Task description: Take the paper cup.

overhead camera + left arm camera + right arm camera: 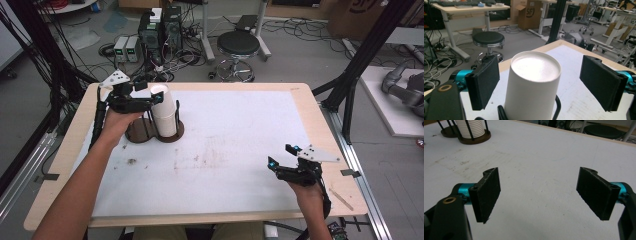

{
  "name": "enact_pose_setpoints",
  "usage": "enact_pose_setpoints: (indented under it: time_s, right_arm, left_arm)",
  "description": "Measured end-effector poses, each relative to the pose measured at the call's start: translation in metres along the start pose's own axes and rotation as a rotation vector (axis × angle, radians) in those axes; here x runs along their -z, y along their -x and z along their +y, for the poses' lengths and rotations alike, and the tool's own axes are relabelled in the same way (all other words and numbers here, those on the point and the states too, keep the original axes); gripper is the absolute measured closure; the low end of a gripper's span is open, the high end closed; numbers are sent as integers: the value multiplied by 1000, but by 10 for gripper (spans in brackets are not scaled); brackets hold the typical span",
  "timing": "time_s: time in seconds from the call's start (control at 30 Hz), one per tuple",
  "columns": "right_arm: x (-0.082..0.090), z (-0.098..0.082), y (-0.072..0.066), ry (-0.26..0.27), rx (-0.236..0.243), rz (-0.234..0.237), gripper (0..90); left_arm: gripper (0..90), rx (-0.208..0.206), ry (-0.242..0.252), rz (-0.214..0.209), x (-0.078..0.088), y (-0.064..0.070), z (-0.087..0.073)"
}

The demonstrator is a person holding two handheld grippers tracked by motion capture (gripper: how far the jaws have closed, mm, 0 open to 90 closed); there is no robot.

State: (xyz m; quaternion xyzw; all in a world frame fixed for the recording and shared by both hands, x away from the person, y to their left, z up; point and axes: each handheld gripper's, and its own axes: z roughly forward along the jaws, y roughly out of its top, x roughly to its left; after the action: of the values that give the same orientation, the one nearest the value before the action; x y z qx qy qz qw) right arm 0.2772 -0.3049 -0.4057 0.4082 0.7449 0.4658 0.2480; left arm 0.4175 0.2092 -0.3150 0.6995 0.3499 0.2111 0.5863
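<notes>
Upper left of the high view: left gripper (152,97) at the top of a white paper cup stack (164,117), inverted, base up, standing in a dark round holder (172,134) with black upright rods. Second round base just left of it, partly behind the hand. Left gripper view: cup stack (534,82) centre frame between the two black pads, pads (484,82) spread wide, gap on both sides, not touching the cup; jaws released, nothing grasped. Black stool (488,39) on the floor beyond the table edge.

Lower right of the high view: right gripper (284,159) over the white table mat (235,150), well apart from the cups. Right gripper view: jaws wide apart, nothing between them, bare stained mat below; cup stack (472,128) and holder (477,138) far off at upper left of the frame.
</notes>
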Motion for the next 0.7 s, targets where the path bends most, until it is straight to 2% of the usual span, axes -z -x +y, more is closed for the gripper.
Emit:
enact_pose_setpoints:
  time_s: [0.03, 0.1, 0.27, 0.4, 0.53, 0.7]
  right_arm:
    - [0, 0, 0, 0, 1, 1, 198]
    - [1, -1, 1, -1, 2, -1, 198]
    - [2, -1, 2, 1, 2, -1, 198]
    - [2, -1, 2, 2, 1, -1, 198]
    - [3, -1, 2, 0, -3, 0, 198]
    - [3, -2, 2, -4, -1, 1, 198]
  left_arm:
    - [161, -1, -16, 16, -8, 0, 1]
    - [161, 0, -21, 23, -14, -1, 0]
    - [183, 6, -65, 46, -26, -2, -6]
    - [207, 15, -77, 65, -34, -2, -9]
    - [230, 29, -79, 67, -37, -3, -11]
    - [293, 23, -78, 49, -39, -1, -11]
